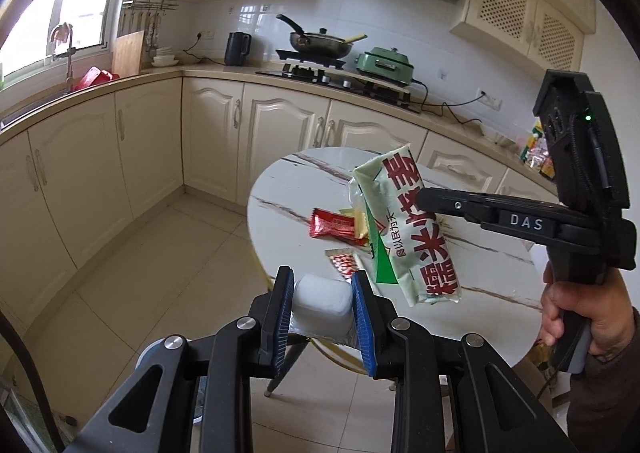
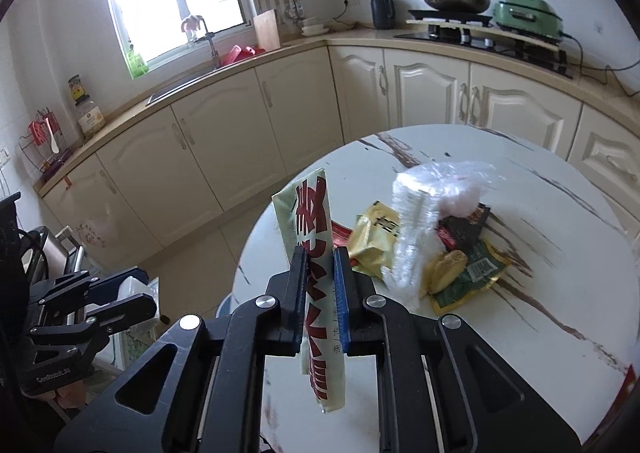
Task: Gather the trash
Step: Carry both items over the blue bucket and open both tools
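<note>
The right gripper (image 2: 320, 265) pinches a long pale-green food wrapper with red lettering (image 2: 316, 293) mid-length; the left gripper (image 1: 320, 293) clamps a white plastic tub (image 1: 322, 303). Both hang over the edge of the round marble table (image 1: 500, 277), so carry them level with firm grips to wherever the trash goes.

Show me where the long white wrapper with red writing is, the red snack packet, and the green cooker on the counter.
White wrapper (image 2: 316, 293), right wrist view, its middle between the jaws.
Red snack packet (image 1: 334, 225), left wrist view, its centre.
Green cooker (image 1: 386, 63), left wrist view, its lid.
</note>
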`<state>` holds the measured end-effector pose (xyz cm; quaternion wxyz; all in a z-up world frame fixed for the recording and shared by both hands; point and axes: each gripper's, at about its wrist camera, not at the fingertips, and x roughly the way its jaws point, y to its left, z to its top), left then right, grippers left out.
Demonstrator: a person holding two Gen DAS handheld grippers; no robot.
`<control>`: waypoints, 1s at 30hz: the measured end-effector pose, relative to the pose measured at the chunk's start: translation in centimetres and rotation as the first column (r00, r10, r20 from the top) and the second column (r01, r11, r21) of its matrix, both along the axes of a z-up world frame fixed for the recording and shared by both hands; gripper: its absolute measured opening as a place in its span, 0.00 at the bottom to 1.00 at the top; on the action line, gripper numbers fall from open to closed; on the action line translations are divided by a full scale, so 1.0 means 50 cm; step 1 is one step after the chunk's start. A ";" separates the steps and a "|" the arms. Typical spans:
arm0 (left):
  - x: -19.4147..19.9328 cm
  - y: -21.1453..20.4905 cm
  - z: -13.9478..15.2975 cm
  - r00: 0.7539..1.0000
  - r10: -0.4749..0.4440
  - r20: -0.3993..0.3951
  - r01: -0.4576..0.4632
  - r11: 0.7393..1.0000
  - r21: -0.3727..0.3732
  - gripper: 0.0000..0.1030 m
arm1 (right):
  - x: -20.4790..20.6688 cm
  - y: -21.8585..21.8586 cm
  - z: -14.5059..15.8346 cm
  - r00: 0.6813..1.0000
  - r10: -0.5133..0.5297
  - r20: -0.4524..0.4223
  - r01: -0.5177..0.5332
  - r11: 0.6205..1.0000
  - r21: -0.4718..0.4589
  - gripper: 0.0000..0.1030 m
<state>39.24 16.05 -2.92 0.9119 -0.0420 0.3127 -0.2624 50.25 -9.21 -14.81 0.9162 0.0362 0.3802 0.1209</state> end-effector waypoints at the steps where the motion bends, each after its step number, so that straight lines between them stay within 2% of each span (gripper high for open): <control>1: 0.004 0.017 -0.003 1.000 0.015 -0.005 -0.015 1.000 -0.003 0.25 | 0.006 0.019 0.002 1.000 0.020 0.004 -0.020 1.000 0.004 0.13; 7: 0.030 0.128 -0.035 0.993 0.115 -0.037 -0.115 0.993 0.004 0.25 | 0.062 0.201 -0.006 0.985 0.174 0.019 -0.175 0.984 0.034 0.13; 12: 0.075 0.209 -0.105 0.981 0.172 -0.090 -0.171 0.985 0.025 0.25 | 0.128 0.358 -0.085 0.968 0.250 -0.032 -0.249 0.968 0.024 0.13; 18: 0.171 0.265 -0.255 0.958 0.180 -0.224 -0.175 0.984 0.045 0.25 | 0.231 0.487 -0.275 0.944 0.280 -0.174 -0.281 0.959 0.022 0.13; 24: 0.272 0.301 -0.424 0.914 0.194 -0.356 -0.192 0.980 0.042 0.25 | 0.325 0.553 -0.497 0.899 0.278 -0.337 -0.287 0.958 0.026 0.13; 28: 0.330 0.310 -0.490 0.885 0.226 -0.407 -0.224 0.973 0.052 0.25 | 0.360 0.552 -0.588 0.880 0.246 -0.407 -0.254 0.967 0.034 0.16; 30: 0.362 0.320 -0.519 0.868 0.239 -0.436 -0.233 0.970 0.069 0.27 | 0.372 0.547 -0.610 0.875 0.234 -0.425 -0.242 0.970 0.036 0.17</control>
